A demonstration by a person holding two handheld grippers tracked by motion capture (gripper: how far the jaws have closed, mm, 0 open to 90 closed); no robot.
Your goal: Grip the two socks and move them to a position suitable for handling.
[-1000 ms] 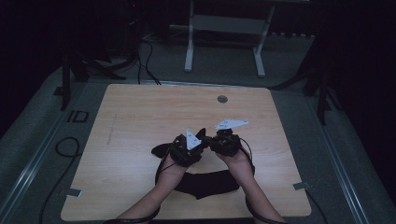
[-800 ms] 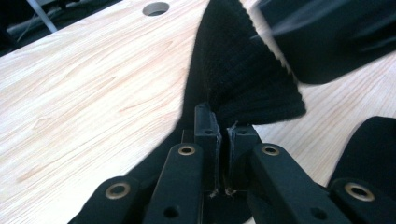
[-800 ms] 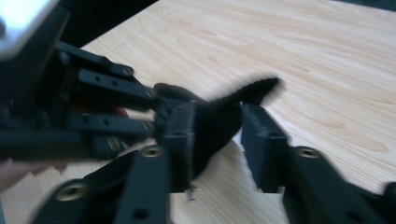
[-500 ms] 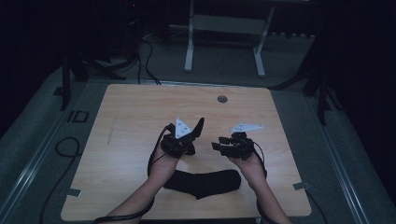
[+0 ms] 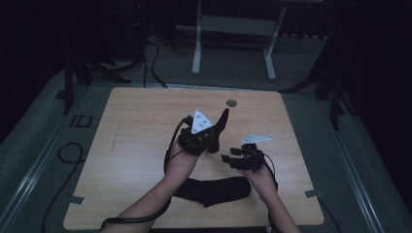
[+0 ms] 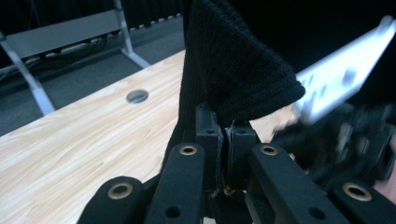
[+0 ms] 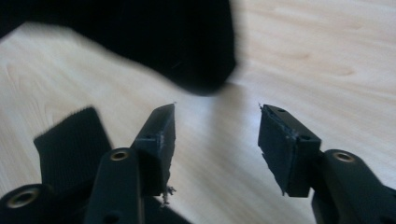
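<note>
A: Item one, left gripper [image 5: 212,138]. Condition?

B: Clamped tight on a black knitted sock [image 6: 233,65]. In the left gripper view the pads are pressed together with the ribbed fabric pinched between them, and the cloth stands up above the jaws as a folded peak. In the high view the sock's end is seen sticking up past the gripper, raised off the wooden table [image 5: 145,126], on the near side of the round cable hole [image 5: 231,103].

A: Item two, right gripper [image 5: 232,159]?

B: Jaws have just been opening and are held apart, with nothing between the pads. In the right gripper view bare tabletop is seen between them; a blurred dark end of fabric lies beyond the tips, untouched. The gripper is placed just right of the left one, further from the cable hole.

A: Item three, second sock [image 5: 214,190]?

B: Laid flat on the table, well to the near side of the cable hole, between the person's forearms, apart from both grippers.

A: Step in hand, as judged?

B: A regrasp of the raised sock is judged to be under way. It would be done best if the left pinch were kept firm and steady, and the free edge were approached by the open right jaws squarely, so that a single layer near the cuff is taken rather than a bunched fold. Closing should be delayed until fabric is well between the pads.
</note>
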